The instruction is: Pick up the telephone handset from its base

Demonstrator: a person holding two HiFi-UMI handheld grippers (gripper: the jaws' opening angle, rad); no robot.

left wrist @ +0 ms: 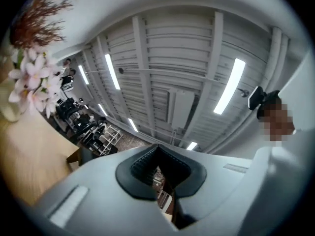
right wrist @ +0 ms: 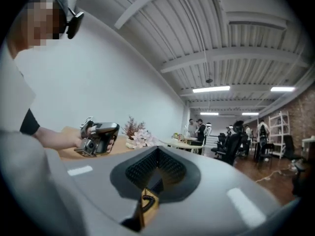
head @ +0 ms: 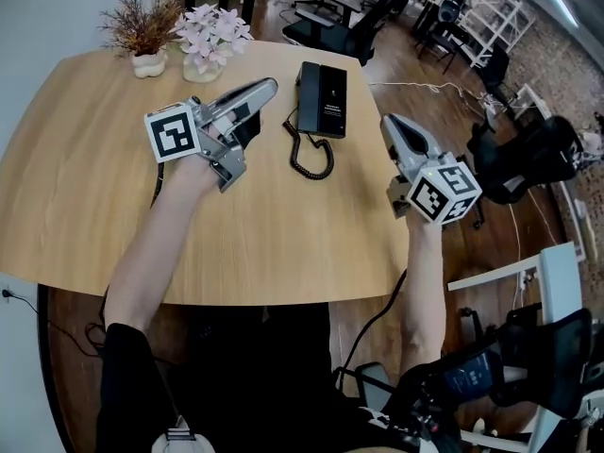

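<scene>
The telephone handset (head: 308,98) lies on its base (head: 332,100), upper centre, near the far edge of the table (head: 85,196). The left gripper (head: 268,87) and right gripper (head: 388,123) flank it, fingers pressed together and empty. Bare tabletop spreads below.

On the table (head: 75,206), the telephone (head: 322,99) lies between left tool (head: 269,86) and right tool (head: 389,123), 2 flower pots (head: 203,67) farther left.

The tabletop (head: 283,234) is bare on the near side of the telephone (head: 322,99), save its coiled cord (head: 309,154) trailing off the front-left corner (dried sprigs (head: 142,26) and pink blossoms (head: 211,34) crowd the far left).
</scene>
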